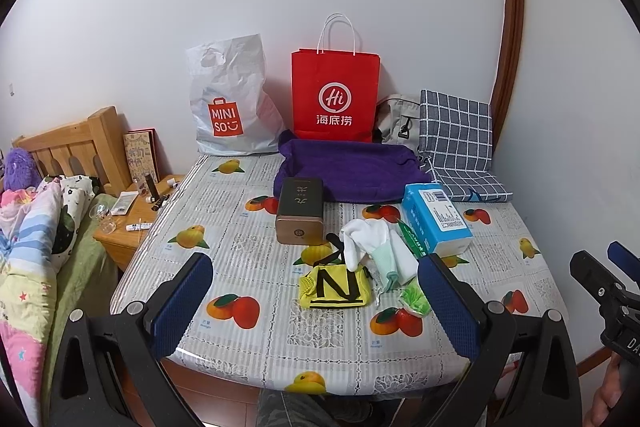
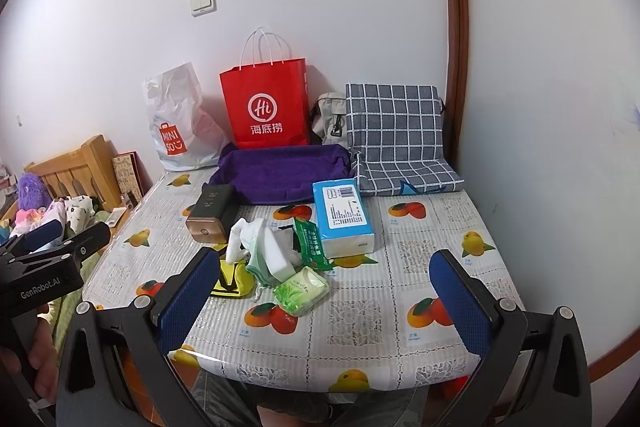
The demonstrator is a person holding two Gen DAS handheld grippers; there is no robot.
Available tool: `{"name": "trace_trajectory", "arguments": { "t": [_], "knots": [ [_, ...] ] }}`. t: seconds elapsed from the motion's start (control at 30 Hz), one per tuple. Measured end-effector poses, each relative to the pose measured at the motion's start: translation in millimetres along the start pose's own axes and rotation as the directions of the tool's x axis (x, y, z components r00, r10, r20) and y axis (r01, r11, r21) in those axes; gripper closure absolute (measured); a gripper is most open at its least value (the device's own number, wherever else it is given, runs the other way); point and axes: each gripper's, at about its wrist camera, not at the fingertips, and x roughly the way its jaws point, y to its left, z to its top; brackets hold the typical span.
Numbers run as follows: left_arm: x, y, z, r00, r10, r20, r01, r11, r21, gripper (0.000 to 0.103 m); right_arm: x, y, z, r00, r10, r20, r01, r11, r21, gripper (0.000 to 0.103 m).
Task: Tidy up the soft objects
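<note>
A pile of soft things lies mid-table: a white sock, a pale green mask, a yellow pouch with black straps, a green tissue pack and a green wipes packet. A purple towel lies behind. My left gripper is open and empty, in front of the pouch. My right gripper is open and empty, near the tissue pack.
A blue tissue box, a dark tin box, a red paper bag, a white Miniso bag, a checked cushion. A bed and nightstand are at left.
</note>
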Motion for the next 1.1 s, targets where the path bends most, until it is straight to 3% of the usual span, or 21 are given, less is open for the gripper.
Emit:
{"name": "trace_trajectory", "arguments": {
  "t": [1.1],
  "knots": [
    [-0.2, -0.9, -2.1, 1.0, 0.0, 0.004, 0.0, 1.0, 0.001, 0.0, -1.3, 7.1, -2.9, 1.0, 0.006, 0.011, -0.006, 1.0, -0.016, 0.0]
  ]
}}
